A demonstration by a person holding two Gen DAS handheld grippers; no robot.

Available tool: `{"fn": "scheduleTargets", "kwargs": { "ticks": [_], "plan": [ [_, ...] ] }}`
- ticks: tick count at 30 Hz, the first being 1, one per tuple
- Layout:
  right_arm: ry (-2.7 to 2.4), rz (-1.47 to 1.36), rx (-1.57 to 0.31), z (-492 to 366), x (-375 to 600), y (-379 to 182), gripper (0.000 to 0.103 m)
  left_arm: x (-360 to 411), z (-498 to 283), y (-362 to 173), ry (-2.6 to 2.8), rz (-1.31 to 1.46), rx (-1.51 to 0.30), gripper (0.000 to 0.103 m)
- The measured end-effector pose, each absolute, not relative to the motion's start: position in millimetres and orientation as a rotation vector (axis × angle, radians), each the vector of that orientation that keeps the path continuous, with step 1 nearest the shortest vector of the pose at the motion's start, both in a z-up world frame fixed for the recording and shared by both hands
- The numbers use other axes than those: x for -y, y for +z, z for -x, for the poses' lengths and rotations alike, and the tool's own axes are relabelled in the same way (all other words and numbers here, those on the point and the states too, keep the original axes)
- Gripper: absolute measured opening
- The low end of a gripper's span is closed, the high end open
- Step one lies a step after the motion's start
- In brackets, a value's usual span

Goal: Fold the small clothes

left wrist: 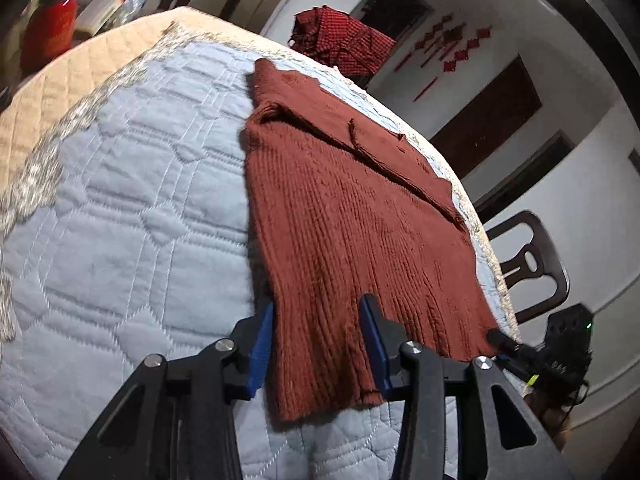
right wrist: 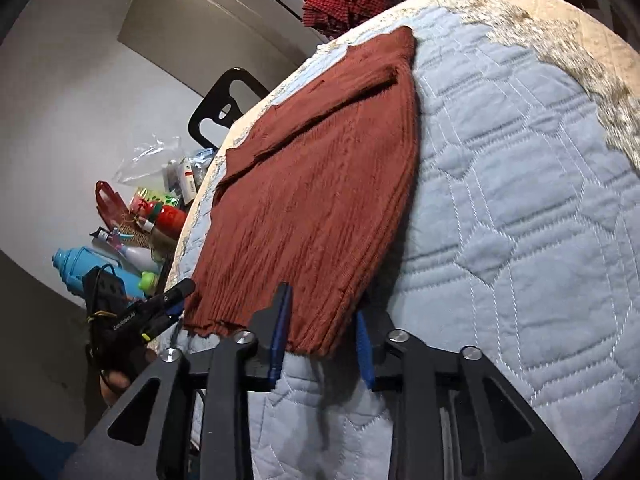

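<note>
Sweater lies lengthwise on the quilt, collar end farthest; hem corners sit between both grippers' jaws, grip unclear.

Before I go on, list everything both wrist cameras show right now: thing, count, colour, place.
Rust-brown ribbed knit sweater: 1, partly folded, flat on the quilt, hem nearest both grippers.
Light blue quilted cover: 1, spread over the table.
Beige quilted layer: 1, showing at the far edge.
Red-and-black checked garment: 1, bunched at the table's far edge.
Dark chairs: at least 2, beside the table.
Bottles and packets: several, mixed colours, off the table's side.
Left gripper: black, blue pads, straddling one hem corner, jaws apart.
Right gripper: black, blue pads, straddling the other hem corner.
</note>
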State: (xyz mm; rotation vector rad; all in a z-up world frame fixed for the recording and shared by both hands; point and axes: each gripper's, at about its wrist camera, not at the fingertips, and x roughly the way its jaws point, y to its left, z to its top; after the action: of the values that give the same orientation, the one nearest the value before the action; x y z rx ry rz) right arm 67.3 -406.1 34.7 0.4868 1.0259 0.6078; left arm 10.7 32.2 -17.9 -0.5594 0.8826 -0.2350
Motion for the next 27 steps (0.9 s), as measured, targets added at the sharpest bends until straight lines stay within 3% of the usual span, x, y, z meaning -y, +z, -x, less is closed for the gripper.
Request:
{"fn": "scheduleTargets", "kwargs": {
  "ticks": [2, 6, 9, 19, 27],
  "plan": [
    [0.594, -0.490, -1.030, -68.0, 406.6, 32.8, 0.018, -33.9, -9.4, -18.7, -0.222, 0.578, -0.889, 0.037],
    [0.586, -0.505, -1.035, -72.9, 406.2, 30.7, 0.008, -40.4, -14.8, -20.9, -0.197, 0.611, -0.909, 0.017],
    [0.576, -0.503, -1.026, -73.9, 406.5, 31.7, 0.007, -42.7, -15.8, -20.9, -0.199, 0.602, -0.914, 0.011],
    [0.549, -0.510, -0.907, -50.2, 443.4, 73.8, 0.006, -55.7, 6.4, 9.9, -0.215, 0.547, -0.839, 0.008],
    [0.494, -0.519, -0.978, -20.9, 459.0, 60.2, 0.006, -56.2, 36.8, 3.8, -0.224, 0.504, -0.895, 0.008]
  ]
}}
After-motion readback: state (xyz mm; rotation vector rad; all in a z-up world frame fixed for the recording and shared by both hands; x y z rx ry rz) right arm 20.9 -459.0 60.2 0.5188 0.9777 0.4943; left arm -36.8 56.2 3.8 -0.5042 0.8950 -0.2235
